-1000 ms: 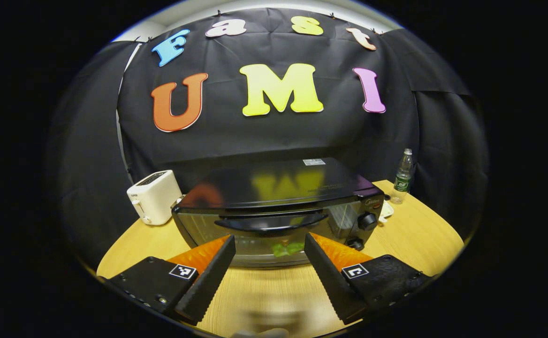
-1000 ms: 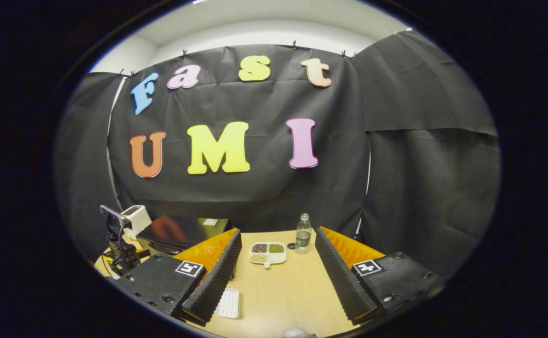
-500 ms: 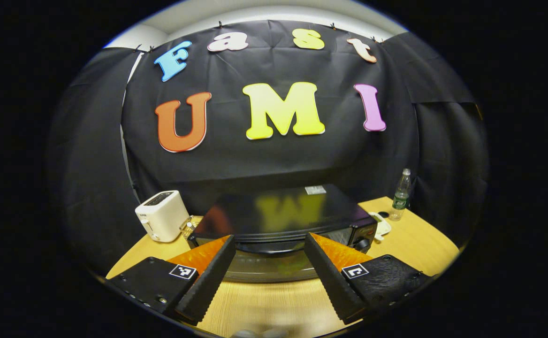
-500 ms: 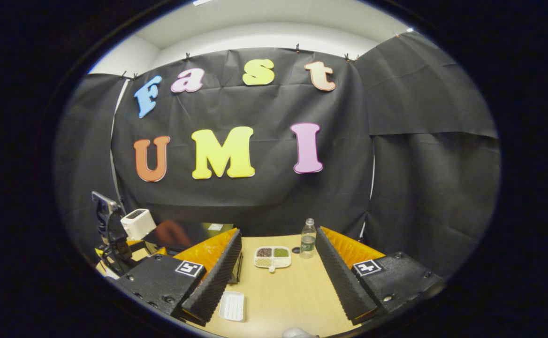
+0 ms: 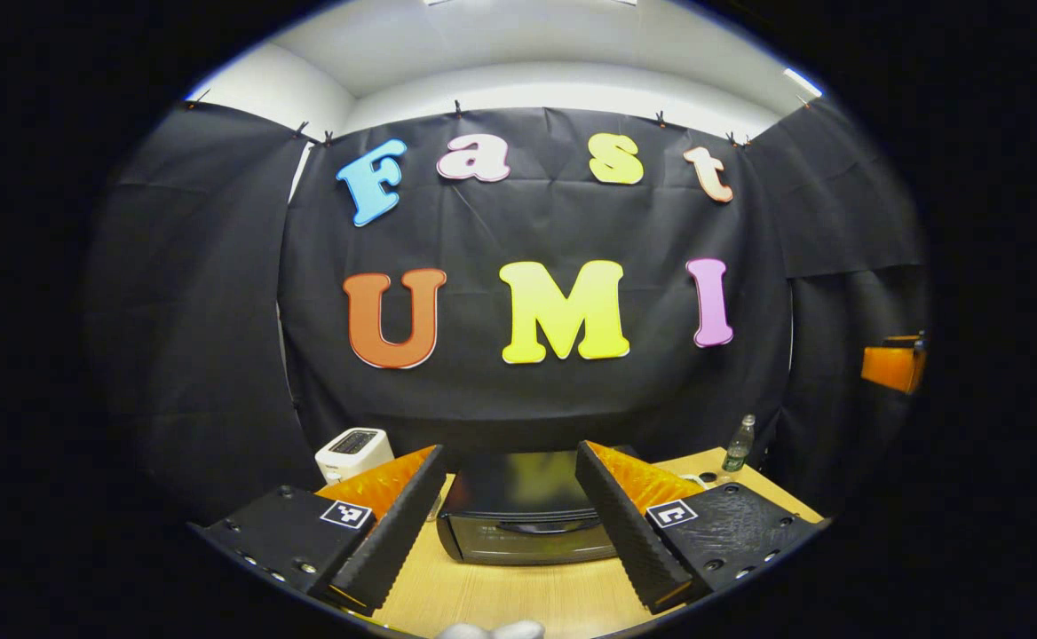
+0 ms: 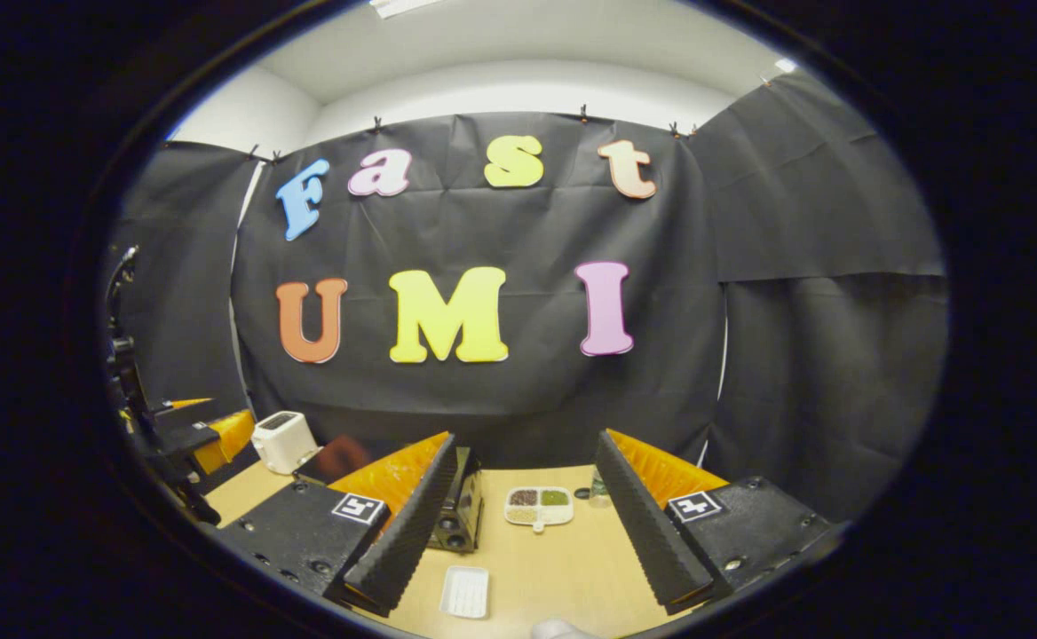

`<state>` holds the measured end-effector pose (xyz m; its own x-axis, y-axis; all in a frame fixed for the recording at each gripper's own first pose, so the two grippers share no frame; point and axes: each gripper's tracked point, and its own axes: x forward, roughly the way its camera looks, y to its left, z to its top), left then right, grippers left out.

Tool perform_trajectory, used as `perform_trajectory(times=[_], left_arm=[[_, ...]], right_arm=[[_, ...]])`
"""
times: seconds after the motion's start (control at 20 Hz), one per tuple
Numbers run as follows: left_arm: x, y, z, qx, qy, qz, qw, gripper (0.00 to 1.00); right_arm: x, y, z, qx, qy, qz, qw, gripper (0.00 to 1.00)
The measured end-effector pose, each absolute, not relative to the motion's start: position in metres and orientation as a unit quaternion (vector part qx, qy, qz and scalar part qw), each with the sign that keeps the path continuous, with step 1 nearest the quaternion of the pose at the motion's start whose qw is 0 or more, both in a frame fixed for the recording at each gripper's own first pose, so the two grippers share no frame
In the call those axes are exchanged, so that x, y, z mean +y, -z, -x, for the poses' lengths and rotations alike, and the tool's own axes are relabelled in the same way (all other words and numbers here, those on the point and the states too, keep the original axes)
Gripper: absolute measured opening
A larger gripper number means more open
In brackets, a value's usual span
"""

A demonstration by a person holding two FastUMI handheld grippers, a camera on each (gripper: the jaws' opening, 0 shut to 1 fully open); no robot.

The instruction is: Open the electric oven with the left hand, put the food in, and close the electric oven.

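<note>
Hiding oven (image 5: 523,519) sides: fingers (image 5: 403,524)

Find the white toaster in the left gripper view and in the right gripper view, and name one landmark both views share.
Left gripper view: the toaster stands low and left on the table, left of the black oven.
Right gripper view: the toaster stands low at far left, behind the oven.
Shared landmark: the oven.

1. The glossy black box-shaped electric oven (image 5: 523,510) is sitting upright on the light wooden table (image 5: 518,599), its glass door closed.
2. The white divided dish of food (image 6: 537,506) is lying just right of the oven.
</note>
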<state>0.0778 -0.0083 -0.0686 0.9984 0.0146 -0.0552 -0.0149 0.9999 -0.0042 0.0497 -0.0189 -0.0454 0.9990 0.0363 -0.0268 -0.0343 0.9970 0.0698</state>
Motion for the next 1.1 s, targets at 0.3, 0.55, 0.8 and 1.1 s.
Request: perform_trajectory(times=[0.3,0.55,0.8,1.1], left_arm=[[0.007,0.016,-0.041,-0.003,-0.013,0.006,1.0,0.96],[0.009,0.004,-0.028,-0.005,-0.009,0.008,1.0,0.96],[0.008,0.002,-0.024,-0.006,-0.003,0.0,1.0,0.96],[0.005,0.002,-0.024,-0.008,0.002,0.002,1.0,0.96]], right_arm=[[-0.005,0.026,-0.04,-0.004,-0.022,-0.026,0.999,1.0],[-0.004,0.02,-0.033,-0.004,-0.014,-0.028,1.0,0.95],[-0.005,0.018,-0.03,-0.004,-0.008,-0.031,0.999,1.0],[-0.005,0.016,-0.029,-0.007,-0.006,-0.026,1.0,0.95]])
